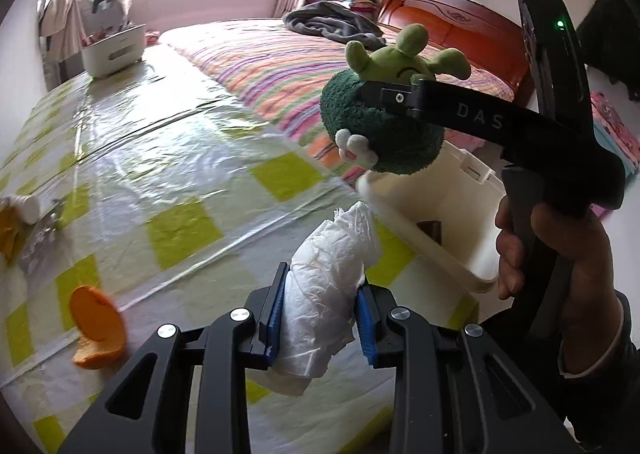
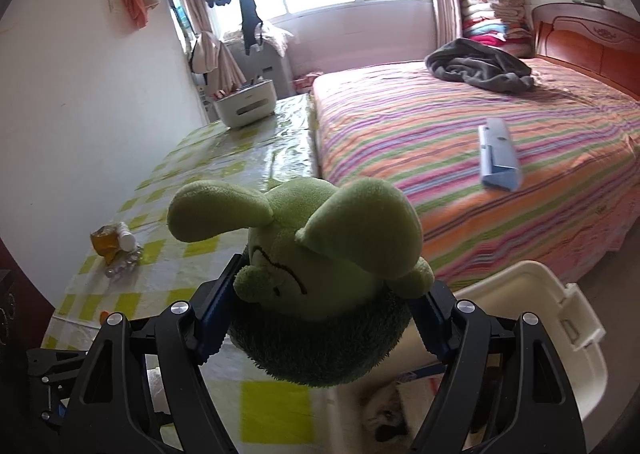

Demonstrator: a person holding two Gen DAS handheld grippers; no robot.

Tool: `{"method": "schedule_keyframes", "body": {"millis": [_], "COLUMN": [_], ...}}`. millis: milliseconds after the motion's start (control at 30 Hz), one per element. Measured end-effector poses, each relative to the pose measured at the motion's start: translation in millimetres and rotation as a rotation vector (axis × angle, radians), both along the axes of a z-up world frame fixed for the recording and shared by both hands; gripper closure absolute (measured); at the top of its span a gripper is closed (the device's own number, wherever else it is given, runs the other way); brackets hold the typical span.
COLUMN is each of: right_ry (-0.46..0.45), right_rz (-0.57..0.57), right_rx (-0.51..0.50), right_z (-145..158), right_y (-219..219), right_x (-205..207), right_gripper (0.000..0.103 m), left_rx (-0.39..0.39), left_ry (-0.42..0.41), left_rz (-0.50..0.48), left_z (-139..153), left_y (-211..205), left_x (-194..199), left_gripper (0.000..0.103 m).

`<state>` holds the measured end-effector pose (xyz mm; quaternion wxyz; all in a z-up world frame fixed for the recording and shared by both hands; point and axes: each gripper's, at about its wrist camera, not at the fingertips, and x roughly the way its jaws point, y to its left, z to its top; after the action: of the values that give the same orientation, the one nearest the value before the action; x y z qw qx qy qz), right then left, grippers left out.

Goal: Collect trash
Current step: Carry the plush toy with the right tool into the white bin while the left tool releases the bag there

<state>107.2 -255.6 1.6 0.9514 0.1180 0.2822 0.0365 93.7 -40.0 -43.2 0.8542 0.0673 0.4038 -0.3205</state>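
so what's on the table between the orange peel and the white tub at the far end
Left wrist view: only bare checked plastic tablecloth between the curled orange peel and the white plastic tub.

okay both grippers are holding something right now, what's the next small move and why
Probably carry the left gripper rightward over the white bin and release. Its pads are shut on a crumpled tissue, and the bin's open rim sits just beside it. The right gripper holds a green plush toy above that bin.
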Motion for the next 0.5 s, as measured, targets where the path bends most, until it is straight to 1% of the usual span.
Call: {"method": "schedule_keyframes", "body": {"millis": [300,500], "right_ry": [-0.008,0.013], "right_rz": [-0.092,-0.147], "right_rx": [0.02,0.031], "right_z": [-2.8,-12.3], "right_y": [-51.7,-80.5], "right_x": [-19.3,-27.9], "right_gripper": [0.028,0.027], "left_rx": [-0.019,-0.022], "left_ry": [0.01,0.011], "left_rz": [-0.07,-0.115], "left_z": [1.6,2.2], "left_y": [-46.4,-77.8], "left_x": [-7.2,-14.7], "left_gripper": [0.073,0.073]}}
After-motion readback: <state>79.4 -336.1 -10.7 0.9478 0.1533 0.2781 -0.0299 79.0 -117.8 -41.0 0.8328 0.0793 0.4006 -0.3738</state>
